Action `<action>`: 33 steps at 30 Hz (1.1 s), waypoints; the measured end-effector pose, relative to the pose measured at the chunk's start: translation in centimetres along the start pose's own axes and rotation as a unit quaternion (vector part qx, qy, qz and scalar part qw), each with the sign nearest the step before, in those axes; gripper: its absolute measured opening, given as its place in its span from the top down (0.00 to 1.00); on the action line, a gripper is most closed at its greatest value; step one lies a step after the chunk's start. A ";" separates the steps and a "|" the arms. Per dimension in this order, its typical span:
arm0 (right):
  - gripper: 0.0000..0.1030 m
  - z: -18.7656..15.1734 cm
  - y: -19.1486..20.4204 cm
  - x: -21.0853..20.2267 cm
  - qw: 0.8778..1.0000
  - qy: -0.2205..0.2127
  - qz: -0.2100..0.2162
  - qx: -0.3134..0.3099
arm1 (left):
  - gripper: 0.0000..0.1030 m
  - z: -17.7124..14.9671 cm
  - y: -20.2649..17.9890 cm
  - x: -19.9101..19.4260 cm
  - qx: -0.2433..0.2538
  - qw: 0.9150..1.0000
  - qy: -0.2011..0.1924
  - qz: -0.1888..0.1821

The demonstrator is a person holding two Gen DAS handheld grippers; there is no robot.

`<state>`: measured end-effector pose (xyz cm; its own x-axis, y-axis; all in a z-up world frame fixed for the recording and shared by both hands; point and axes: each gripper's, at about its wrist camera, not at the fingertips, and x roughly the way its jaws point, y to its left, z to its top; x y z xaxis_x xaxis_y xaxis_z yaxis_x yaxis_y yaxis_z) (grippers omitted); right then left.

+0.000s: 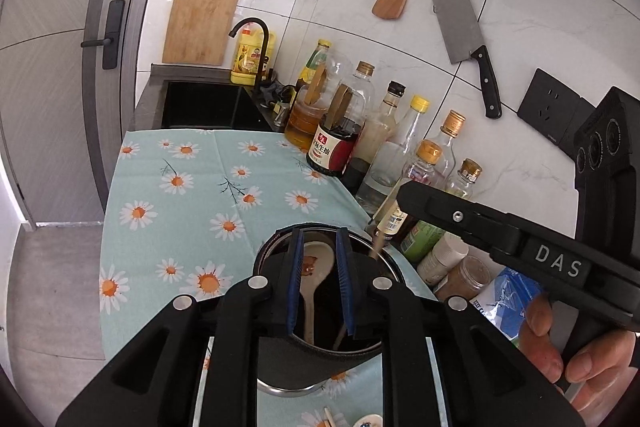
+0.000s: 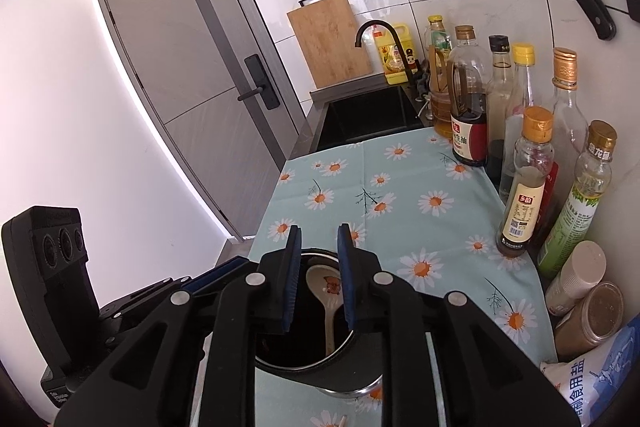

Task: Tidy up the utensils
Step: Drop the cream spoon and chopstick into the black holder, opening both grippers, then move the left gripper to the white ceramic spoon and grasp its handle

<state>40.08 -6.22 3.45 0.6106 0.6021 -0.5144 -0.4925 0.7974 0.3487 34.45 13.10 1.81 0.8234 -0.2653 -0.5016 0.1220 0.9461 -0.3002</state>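
Both tools hover directly over the mouth of the dark cylindrical utensil holder (image 1: pixel 320 359), which stands on the daisy-print cloth (image 1: pixel 180 195) covering the worktop. This position suits dropping items straight down into the holder. The left tool (image 1: pixel 319 281) has its blue pads slightly parted with nothing pressed between them. A white ceramic spoon (image 1: pixel 314 267) shows through the gap; it stands inside the holder, bowl uppermost, leaning on the wall. The right tool (image 2: pixel 319 277) is likewise released, its pads a little apart and clear of the spoon (image 2: pixel 326 287) below. In the left view a thin wooden stick, probably a chopstick (image 1: pixel 376 247), leans at the holder's far rim beneath the right tool's finger. Judged from this, both items are already deposited. At the lower edge of the left view, another chopstick tip (image 1: pixel 330 417) and a small white piece (image 1: pixel 370 421) lie on the cloth, so more collecting appears to remain. The bottles (image 1: pixel 336 143) along the tiled wall stay clear of the working area.
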 end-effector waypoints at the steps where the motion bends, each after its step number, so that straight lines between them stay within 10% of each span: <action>1: 0.80 0.0 0.1 -0.3 1.000 -0.001 0.000 -0.001 | 0.84 0.0 0.0 -0.2 0.000 1.000 0.000 0.000; 27: 0.72 -3.3 1.5 -7.5 0.999 0.025 0.022 0.012 | 0.83 -2.9 -2.9 -8.1 0.024 0.999 0.021 -0.003; 33: 0.72 -5.5 0.9 -8.1 0.998 0.055 0.015 0.013 | 0.67 -5.3 -3.1 -9.0 0.035 0.998 0.046 -0.002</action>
<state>31.29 -10.62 3.56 0.5229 0.6196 -0.5854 -0.4927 0.7801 0.3856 23.69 11.57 2.93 0.7687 -0.2817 -0.5742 0.1664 0.9549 -0.2457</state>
